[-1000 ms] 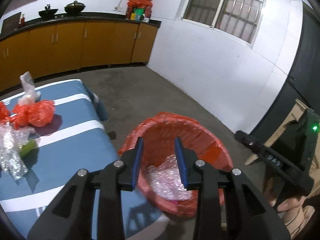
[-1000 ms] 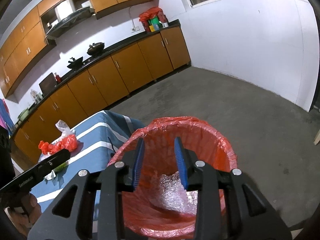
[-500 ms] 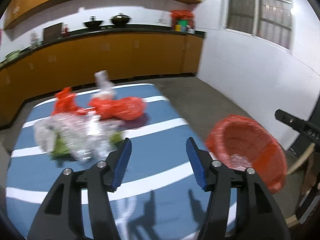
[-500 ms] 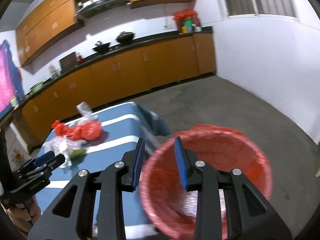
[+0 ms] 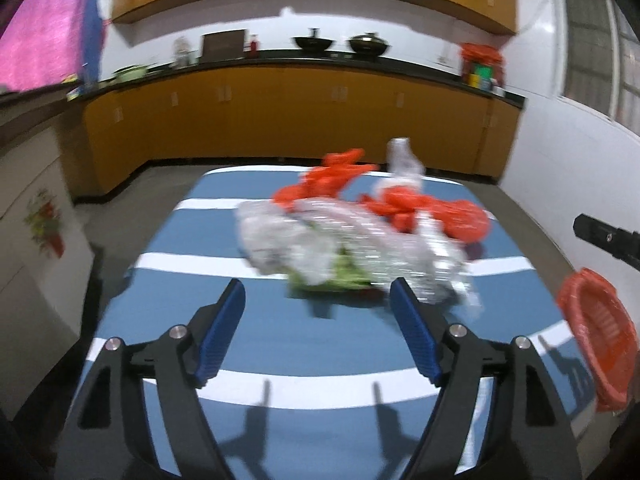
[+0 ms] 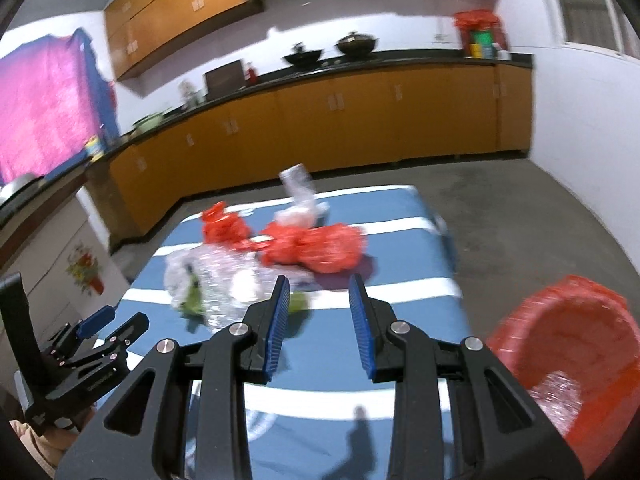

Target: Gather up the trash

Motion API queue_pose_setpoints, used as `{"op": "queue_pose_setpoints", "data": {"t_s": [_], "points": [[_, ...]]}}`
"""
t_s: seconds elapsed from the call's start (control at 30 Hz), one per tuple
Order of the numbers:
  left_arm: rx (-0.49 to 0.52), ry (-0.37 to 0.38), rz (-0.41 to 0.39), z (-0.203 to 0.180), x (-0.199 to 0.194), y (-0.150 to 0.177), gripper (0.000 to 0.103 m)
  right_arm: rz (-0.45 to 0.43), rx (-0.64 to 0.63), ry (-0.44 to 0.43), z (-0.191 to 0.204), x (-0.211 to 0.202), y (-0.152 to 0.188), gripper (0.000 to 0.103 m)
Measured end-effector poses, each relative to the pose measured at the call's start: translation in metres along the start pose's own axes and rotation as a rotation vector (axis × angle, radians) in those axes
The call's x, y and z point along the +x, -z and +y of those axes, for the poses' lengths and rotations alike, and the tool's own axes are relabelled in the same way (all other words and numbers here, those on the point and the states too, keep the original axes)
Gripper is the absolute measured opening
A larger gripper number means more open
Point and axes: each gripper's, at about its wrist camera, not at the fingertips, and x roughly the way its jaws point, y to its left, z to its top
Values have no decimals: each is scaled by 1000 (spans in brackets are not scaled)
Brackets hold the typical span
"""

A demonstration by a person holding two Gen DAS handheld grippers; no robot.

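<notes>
Left gripper (image 5: 316, 322): jaws opening, blue pads spread wide, nothing between them; it points at the trash pile from above the near half of the table.
Right gripper (image 6: 320, 314): jaws part-way apart with an empty gap, pinching nothing; the pile lies just beyond its tips.
Table (image 5: 192, 248): blue cloth with white stripes, filling the middle of both wrist views.
Clear crinkled plastic (image 5: 320, 240): the biggest piece of trash, at 12 o'clock from the left gripper, lying on the table; blurred.
Green scrap (image 5: 344, 276): tucked under the near edge of the clear plastic.
Red bags (image 5: 436, 212): touching the far side of the clear plastic, at about 1 o'clock in the left wrist view.
Clear bag (image 6: 300, 196): standing up behind the red bags.
Bin (image 6: 576, 344): red-lined, on the floor beside the table, at 4 o'clock in the right wrist view; clear plastic already lies in its bottom.
Counter (image 5: 320, 60): dark top over orange cabinets along the far wall at 12 o'clock, two dark pots on it.
</notes>
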Motion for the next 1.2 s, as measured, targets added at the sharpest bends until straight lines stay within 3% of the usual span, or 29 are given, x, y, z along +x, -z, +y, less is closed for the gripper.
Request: {"op": "queue_pose_setpoints", "data": {"t_s": [0.2, 0.57, 0.97, 1.1, 1.2], "points": [[-59, -61, 12, 40, 9, 3, 76, 67, -50, -40, 35, 46, 1, 32], [-104, -107, 29, 76, 23, 6, 76, 141, -63, -35, 54, 96, 10, 37], [-93, -83, 33, 66, 32, 3, 76, 190, -69, -4, 43, 105, 24, 36], [-79, -62, 23, 55, 34, -3, 76, 191, -58, -8, 36, 99, 26, 27], [-80, -39, 21, 47, 39, -10, 76, 183, -42, -4, 29, 91, 27, 26]]}}
